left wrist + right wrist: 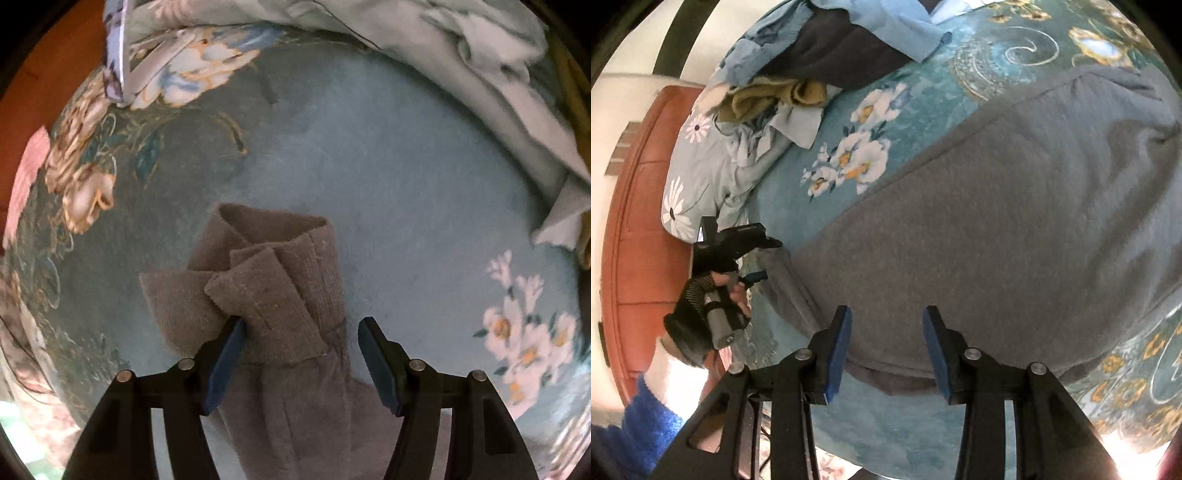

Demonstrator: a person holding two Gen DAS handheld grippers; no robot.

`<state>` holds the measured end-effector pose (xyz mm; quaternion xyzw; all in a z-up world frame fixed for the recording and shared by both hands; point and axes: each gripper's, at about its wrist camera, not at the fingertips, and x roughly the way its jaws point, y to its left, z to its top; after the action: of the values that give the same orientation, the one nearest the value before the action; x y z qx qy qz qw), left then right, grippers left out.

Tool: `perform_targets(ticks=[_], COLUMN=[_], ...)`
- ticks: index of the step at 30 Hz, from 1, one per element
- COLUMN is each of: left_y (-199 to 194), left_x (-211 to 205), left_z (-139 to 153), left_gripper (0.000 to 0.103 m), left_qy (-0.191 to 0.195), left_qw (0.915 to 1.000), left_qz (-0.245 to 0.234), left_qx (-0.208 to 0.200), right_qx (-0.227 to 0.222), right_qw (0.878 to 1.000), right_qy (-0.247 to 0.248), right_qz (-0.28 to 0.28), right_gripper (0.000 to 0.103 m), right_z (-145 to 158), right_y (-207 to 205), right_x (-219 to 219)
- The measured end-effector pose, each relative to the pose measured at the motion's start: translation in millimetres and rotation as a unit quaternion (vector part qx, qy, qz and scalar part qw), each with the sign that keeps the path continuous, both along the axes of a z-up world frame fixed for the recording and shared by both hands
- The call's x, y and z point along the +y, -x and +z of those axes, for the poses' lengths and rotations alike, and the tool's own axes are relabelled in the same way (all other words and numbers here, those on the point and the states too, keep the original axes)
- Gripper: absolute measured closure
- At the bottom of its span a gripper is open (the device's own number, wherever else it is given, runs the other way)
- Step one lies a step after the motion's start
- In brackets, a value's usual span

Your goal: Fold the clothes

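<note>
Teal floral bedding [798, 206] covers the bed, with an orange-red headboard [639, 206] behind and a heap of other clothes [798, 55] piled near the pillows. Spread flat across the bedding is a grey garment [1015, 229], likely a sweater. Its sleeve [280, 295], with the ribbed cuff crumpled and folded back on itself, lies under the left gripper [301, 332], which points straight down; its blue-padded jaws stand wide apart, one pad at the edge of the cuff, the other over bare bedding, gripping nothing. From the right wrist camera, a gloved hand [701, 295] carries that left gripper at the far sleeve end. The right gripper [886, 332] hangs over the garment's near hem, jaws partly open; whether the pads touch the cloth is unclear.
</note>
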<state>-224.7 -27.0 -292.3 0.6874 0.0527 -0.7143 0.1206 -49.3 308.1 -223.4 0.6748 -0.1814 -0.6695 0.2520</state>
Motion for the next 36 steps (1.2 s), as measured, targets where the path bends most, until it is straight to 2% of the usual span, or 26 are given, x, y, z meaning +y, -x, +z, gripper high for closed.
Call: perform_targets(ticks=[1, 2, 3, 4, 5, 9, 11, 13, 15, 18, 21, 24, 26, 27, 29, 31, 32, 33, 35, 36], left_y=[-3, -6, -9, -13, -17, -46, -75, -102, -123, -161, -181, -203, -209, -209, -202, -193, -188, -186, -181, -180], left_x=[-1, -6, -12, -23, -31, -80, -117, -144, -167, -202, -227, -256, -268, -273, -279, -277, -275, -272, -265, -263], left_z=[2, 4, 6, 11, 15, 49, 70, 78, 76, 48, 11, -6, -4, -2, 2, -1, -6, -9, -20, -21], left_gripper=[0.052, 0.057, 0.061, 0.073, 0.078, 0.081, 0.081, 0.081, 0.081, 0.081, 0.078, 0.074, 0.067, 0.063, 0.044, 0.040, 0.039, 0.038, 0.038, 0.038], left_qy=[0.002, -0.004, -0.018, -0.038, -0.053, -0.137, -0.179, -0.190, -0.194, -0.220, -0.237, -0.262, -0.281, -0.289, -0.311, -0.347, -0.360, -0.361, -0.342, -0.339], left_qw=[1.0000, 0.9999, 0.9996, 0.9988, 0.9978, 0.9860, 0.9751, 0.9711, 0.9699, 0.9629, 0.9541, 0.9313, 0.9177, 0.9130, 0.9041, 0.8908, 0.8877, 0.8890, 0.9022, 0.9033], left_qz=[0.001, 0.006, 0.014, 0.024, 0.032, 0.064, 0.076, 0.080, 0.081, 0.112, 0.170, 0.245, 0.272, 0.277, 0.275, 0.271, 0.267, 0.263, 0.250, 0.249], left_qx=[0.005, 0.010, 0.015, 0.020, 0.025, 0.069, 0.106, 0.120, 0.123, 0.109, 0.067, 0.062, 0.070, 0.078, 0.100, 0.111, 0.107, 0.102, 0.079, 0.082], right_qx=[0.000, 0.000, 0.000, 0.001, 0.002, 0.007, 0.006, 0.001, -0.006, -0.016, -0.026, -0.034, -0.035, -0.036, -0.041, -0.049, -0.052, -0.054, -0.054, -0.052], right_qw=[1.000, 1.000, 1.000, 1.000, 1.000, 1.000, 1.000, 1.000, 0.999, 0.998, 0.996, 0.992, 0.989, 0.988, 0.987, 0.987, 0.987, 0.987, 0.987, 0.986], right_qy=[-0.002, -0.004, -0.005, -0.006, -0.005, -0.001, 0.003, 0.005, 0.008, 0.011, 0.013, 0.013, 0.010, 0.009, 0.010, 0.014, 0.016, 0.017, 0.017, 0.016], right_qz=[-0.003, -0.006, -0.010, -0.013, -0.016, -0.010, 0.001, 0.016, 0.033, 0.056, 0.080, 0.121, 0.144, 0.152, 0.158, 0.153, 0.150, 0.149, 0.152, 0.155], right_gripper=[0.062, 0.062, 0.062, 0.062, 0.062, 0.062, 0.062, 0.062, 0.062, 0.062, 0.062, 0.062, 0.062, 0.062, 0.062, 0.062, 0.062, 0.062, 0.062, 0.062], right_z=[0, 1, 1, 2, 3, 6, 6, 3, -2, -7, -12, -15, -17, -18, -22, -25, -25, -26, -24, -23], right_y=[1, 3, 5, 7, 9, 14, 13, 10, 4, -2, -8, -16, -21, -24, -30, -34, -35, -37, -39, -40], right_x=[0, 0, 0, -1, -2, -14, -23, -35, -47, -65, -84, -106, -119, -125, -134, -140, -143, -145, -148, -149])
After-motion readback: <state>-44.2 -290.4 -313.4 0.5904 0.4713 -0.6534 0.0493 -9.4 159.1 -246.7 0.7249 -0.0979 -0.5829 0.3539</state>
